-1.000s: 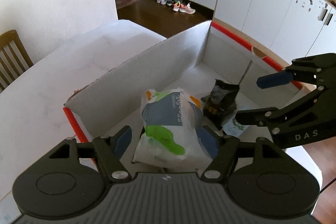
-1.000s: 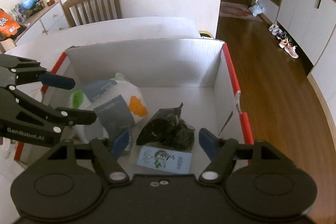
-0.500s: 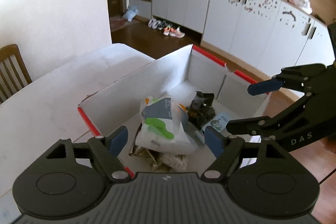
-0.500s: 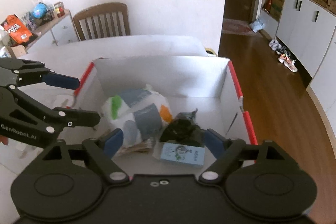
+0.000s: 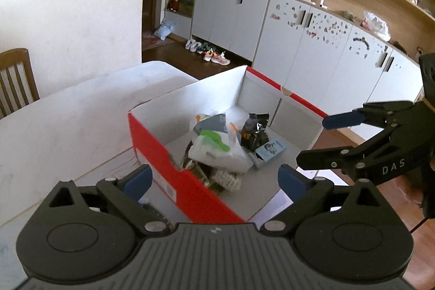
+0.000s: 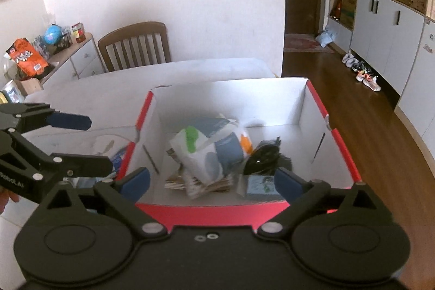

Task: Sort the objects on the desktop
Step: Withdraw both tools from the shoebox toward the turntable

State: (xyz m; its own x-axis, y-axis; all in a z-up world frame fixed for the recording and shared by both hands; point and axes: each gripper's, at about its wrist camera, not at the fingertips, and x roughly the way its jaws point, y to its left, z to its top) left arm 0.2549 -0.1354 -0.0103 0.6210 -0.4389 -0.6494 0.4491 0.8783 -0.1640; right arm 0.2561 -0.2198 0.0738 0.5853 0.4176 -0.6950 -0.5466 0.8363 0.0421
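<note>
- Left gripper (image 5: 214,178): jaws have just been opening and now stand wide, with nothing between the blue pads. Compared with a second ago it has pulled back and up; the box, which filled its view then, now sits farther off and lower.
- White bag printed in green, grey and orange (image 5: 217,146): lies loose in the middle of the red-edged white cardboard box (image 5: 152,143), resting on other packets. A second ago it sat between the left gripper's pads; it is now released.
- Crumpled black foil packet (image 6: 265,158) and small pale-blue carton (image 6: 258,186): inside the box, just right of the bag, untouched.
- Right gripper (image 6: 213,180): jaws likewise just opened wide and empty, withdrawn above the near red rim.
- Judgement: this deposit appears complete; both tools look free for the next item.
- Edges: the box's right wall stands close to the edge of the white table (image 5: 68,121), with wooden floor (image 6: 380,127) beyond.
- Open room: bare tabletop lies left of and beyond the box. Some items show near the box's left wall, too obscured to identify.
</note>
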